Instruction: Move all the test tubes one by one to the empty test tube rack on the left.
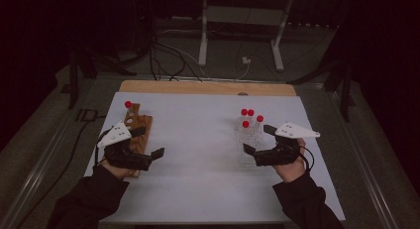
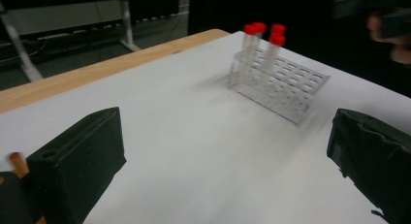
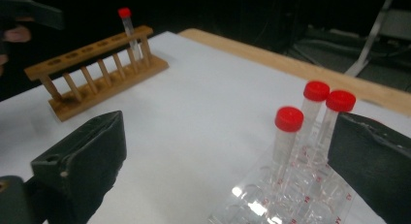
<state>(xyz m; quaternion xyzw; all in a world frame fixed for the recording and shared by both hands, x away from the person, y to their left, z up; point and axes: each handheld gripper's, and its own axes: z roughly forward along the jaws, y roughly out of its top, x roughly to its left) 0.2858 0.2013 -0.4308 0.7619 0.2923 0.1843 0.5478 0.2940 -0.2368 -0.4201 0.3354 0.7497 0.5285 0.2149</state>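
Right now I'm keeping both claws low over the white table (image 1: pixel 198 140), one at each side. My left gripper (image 1: pixel 150 142) is hanging beside the wooden rack (image 1: pixel 141 125) at the left edge, jaws spread wide with nothing between them; in the left gripper view I'm looking between the two black jaws straight across bare white surface. One red-capped tube (image 1: pixel 129 107) is standing upright in the far end hole of that wooden rack, and the right gripper view is showing it there too (image 3: pixel 127 25), with the other holes along the bar unfilled.

My right gripper (image 1: pixel 258 138) is sitting just beside the clear plastic rack (image 1: pixel 245 157) on the right side, jaws also standing apart and pressing on nothing. Four red-capped tubes (image 1: pixel 249 119) are standing upright in the far part of that clear rack; the left gripper view is showing them clustered at one end (image 2: pixel 264 37). In the right gripper view three of them are rising between my jaws, near the right-hand jaw, though not touched by either pad as far as I'm able to tell. The two racks are lying well apart, with open table between them
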